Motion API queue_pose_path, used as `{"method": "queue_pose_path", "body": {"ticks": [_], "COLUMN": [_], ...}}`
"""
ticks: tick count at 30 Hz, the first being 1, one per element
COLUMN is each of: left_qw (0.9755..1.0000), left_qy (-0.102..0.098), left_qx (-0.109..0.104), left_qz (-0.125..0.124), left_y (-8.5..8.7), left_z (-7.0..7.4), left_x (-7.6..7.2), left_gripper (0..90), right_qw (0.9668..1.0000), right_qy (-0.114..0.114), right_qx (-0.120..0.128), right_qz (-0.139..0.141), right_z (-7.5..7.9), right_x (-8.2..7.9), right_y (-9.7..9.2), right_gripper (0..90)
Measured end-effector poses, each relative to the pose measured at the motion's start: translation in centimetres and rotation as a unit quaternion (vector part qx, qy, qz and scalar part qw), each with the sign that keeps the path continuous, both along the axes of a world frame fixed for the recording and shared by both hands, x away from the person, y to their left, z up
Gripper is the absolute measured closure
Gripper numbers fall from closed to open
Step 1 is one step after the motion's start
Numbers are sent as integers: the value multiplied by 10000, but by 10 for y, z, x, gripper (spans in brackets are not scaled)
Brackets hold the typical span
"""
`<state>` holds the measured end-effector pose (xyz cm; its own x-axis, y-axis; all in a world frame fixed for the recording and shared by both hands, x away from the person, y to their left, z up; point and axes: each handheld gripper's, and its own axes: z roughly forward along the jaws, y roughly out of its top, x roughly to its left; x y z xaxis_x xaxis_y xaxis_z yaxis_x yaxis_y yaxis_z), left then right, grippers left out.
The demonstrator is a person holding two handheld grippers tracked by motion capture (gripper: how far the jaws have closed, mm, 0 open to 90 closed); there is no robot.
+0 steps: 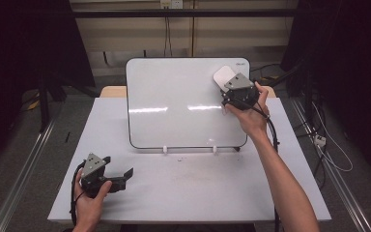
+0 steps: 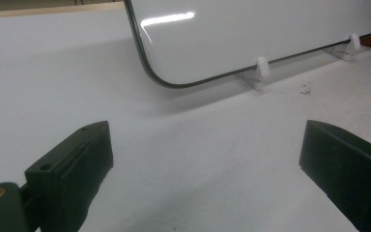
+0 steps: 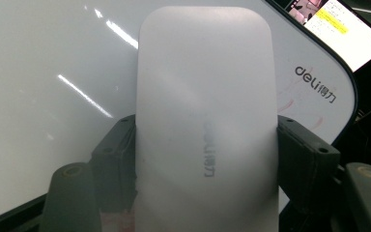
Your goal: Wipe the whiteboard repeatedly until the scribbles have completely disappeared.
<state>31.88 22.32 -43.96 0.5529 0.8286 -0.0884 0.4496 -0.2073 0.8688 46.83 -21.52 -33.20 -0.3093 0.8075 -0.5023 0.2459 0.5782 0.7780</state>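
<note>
A white whiteboard (image 1: 174, 104) leans on small white feet at the back of the table. My right gripper (image 1: 232, 92) is at the board's upper right corner, shut on a white eraser (image 1: 223, 76) that lies flat against the board. In the right gripper view the eraser (image 3: 205, 121) sits between both black jaws, which press on its sides, with the board (image 3: 53, 96) behind it. My left gripper (image 1: 121, 176) rests low near the table's front left, open with nothing between its jaws. In the left gripper view the board's lower edge (image 2: 251, 38) lies ahead of the left gripper (image 2: 205, 159).
The white table (image 1: 188, 188) has bare room in front of the board. The board's white feet (image 2: 262, 67) stand on it. Cables (image 1: 319, 140) hang at the right side, and dark stands flank the table.
</note>
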Motion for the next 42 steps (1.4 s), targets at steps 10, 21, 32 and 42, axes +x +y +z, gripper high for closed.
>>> {"method": "queue_pose_path", "body": {"ticks": [10, 21, 32, 42], "left_qw": [10000, 10000, 10000, 10000], "left_qy": [7, -17, -21, -39], "left_qx": [-2, 37, 11, 10], "left_qz": [17, -11, 12, 22], "left_y": [-1, -3, -1, 0], "left_z": [0, 1, 1, 2], "left_x": [0, -1, -1, -1], "left_gripper": [48, 48, 47, 47], "right_qw": [9998, 9980, 9994, 9997], "right_qy": [44, 175, 129, -50], "right_qx": [64, -218, -20, 222], "right_qz": [166, 559, 316, -56], "right_z": [-20, -45, -17, 3], "right_x": [-14, -36, -11, 4], "right_y": [9, 27, 9, -6], "right_gripper": [315, 315, 314, 315]}}
